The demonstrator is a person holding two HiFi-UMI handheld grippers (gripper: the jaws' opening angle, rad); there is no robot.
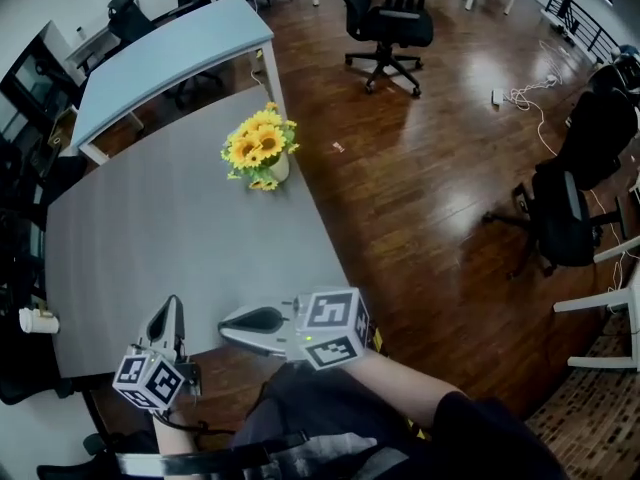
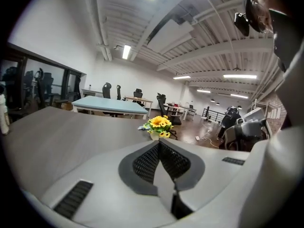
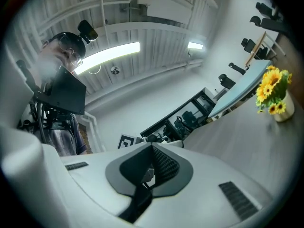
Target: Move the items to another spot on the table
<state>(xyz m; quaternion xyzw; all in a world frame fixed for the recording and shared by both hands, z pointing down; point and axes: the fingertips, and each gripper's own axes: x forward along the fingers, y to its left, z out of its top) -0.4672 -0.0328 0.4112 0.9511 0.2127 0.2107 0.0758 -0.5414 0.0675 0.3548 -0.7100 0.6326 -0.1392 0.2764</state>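
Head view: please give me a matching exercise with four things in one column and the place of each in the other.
1 sunflower pot
2 paper cup
3 blue table
4 right gripper

A at the left edge of the grey table
B beyond the grey table's far end
C at the grey table's near edge, jaws shut
D near the grey table's right edge

Pairs: 1-D, 2-A, 3-B, 4-C

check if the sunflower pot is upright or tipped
Upright: the sunflower pot stands on its base on the grey table, blooms pointing up.
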